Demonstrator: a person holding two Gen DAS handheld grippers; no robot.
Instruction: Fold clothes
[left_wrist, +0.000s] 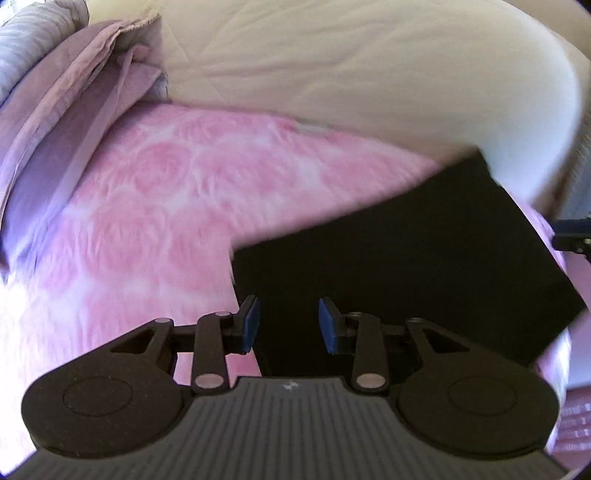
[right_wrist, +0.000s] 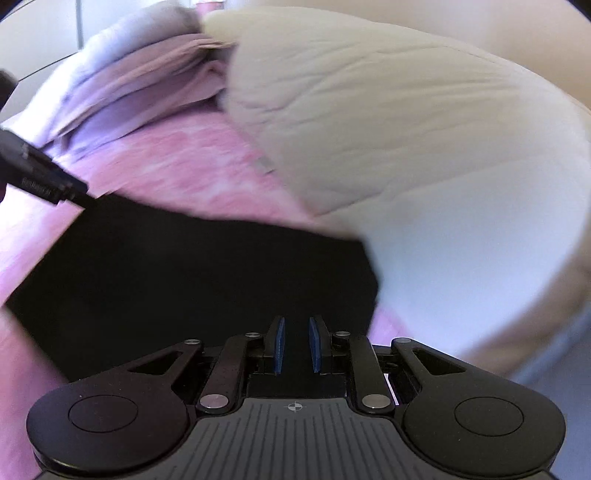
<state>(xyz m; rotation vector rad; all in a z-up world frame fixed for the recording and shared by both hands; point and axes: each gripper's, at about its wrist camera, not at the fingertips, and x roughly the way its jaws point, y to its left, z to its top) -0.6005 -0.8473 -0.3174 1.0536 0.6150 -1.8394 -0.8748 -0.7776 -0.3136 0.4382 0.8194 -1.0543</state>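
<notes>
Pink rose-patterned bedspread (left_wrist: 155, 192) covers the work surface; a cream quilt (left_wrist: 369, 74) is heaped at the far side and mauve bedding (left_wrist: 66, 110) is bunched at the far left.

Left gripper (left_wrist: 289, 325): blue pads (left_wrist: 251, 323) stand a moderate gap apart, with nothing pressed between them. Jaws are closing. Behind the gap only dark cloth shows.

Right gripper (right_wrist: 296, 345): pads (right_wrist: 279, 345) are narrow, with a thin slot between them. Whether cloth is pinched in the slot cannot be told; everything behind it is black.

Black garment (left_wrist: 406, 266): folded flat into a rough rectangle on the bedspread, directly under and ahead of both grippers. In the left wrist view its long axis runs diagonally, from the near left by the jaws up to a far right corner against the quilt. In the right wrist view (right_wrist: 184, 277) it lies broadly crosswise, with its far edge sloping down to the right, where it meets the quilt.

Part of the left gripper (right_wrist: 40, 177) shows at the garment's far left corner in the right wrist view. Both views are motion-blurred.
</notes>
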